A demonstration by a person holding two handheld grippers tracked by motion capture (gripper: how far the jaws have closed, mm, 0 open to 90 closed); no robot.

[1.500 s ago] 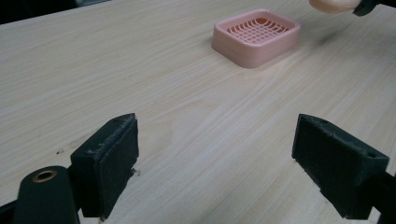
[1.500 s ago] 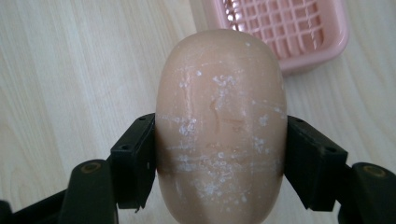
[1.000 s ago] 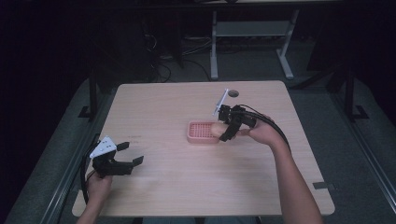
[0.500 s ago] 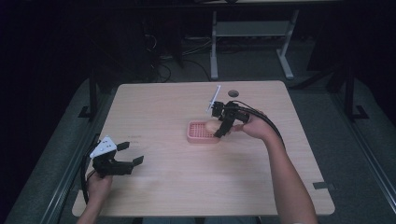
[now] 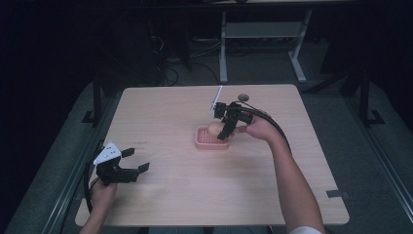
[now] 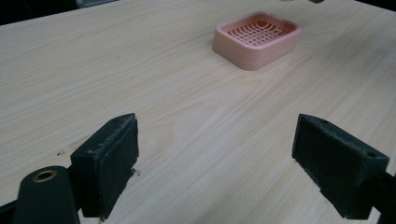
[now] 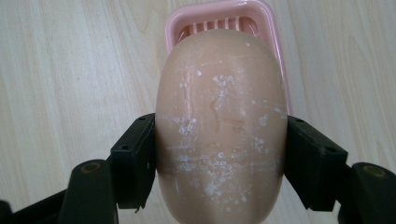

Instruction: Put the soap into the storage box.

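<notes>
Dim room, grey floor (image 5: 341,102)

Soap over the dish, my left hand waiting near the table's front-left corner

The pink slotted plastic soap dish (image 5: 211,139) sits on the light wooden table (image 5: 185,195), a little right of its middle. My right gripper (image 5: 225,127) holds the pale oval bar of soap (image 7: 219,140) between its fingers (image 7: 133,161), just above the dish's right end. My left gripper (image 5: 127,163) rests well apart at the front left, fingers (image 6: 109,161) spread, pointing toward the dish.
</notes>
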